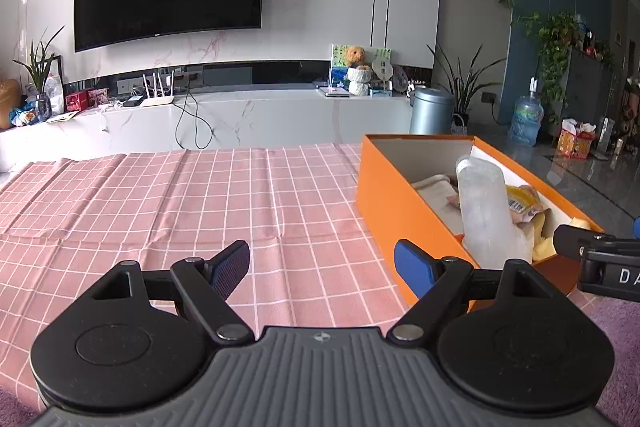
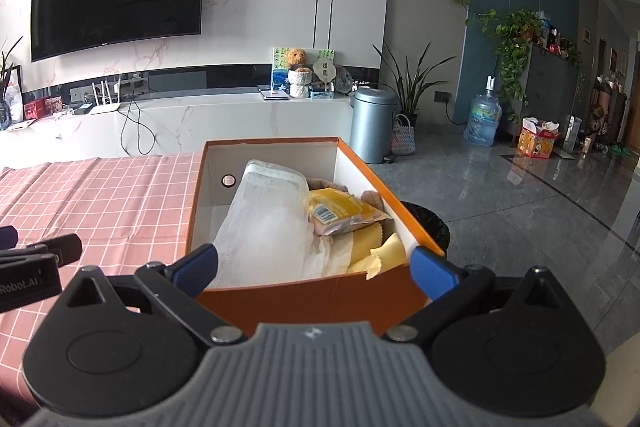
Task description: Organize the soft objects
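Soft stuff (image 2: 280,223) is all piled in the orange box (image 2: 312,293) at the table's (image 2: 100,211) right edge, box's long axis running away from the cameras. Right tongs (image 2: 326,269) are nearer, gaping wide and empty, straddling the near end wall. Left tongs (image 1: 322,269) hang beside it over pink cloth, wide and empty too.

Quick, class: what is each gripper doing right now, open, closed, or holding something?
Left gripper: open, nothing between its fingers, over the pink checked tablecloth.
Right gripper: open, holding nothing, fingers either side of the orange box.
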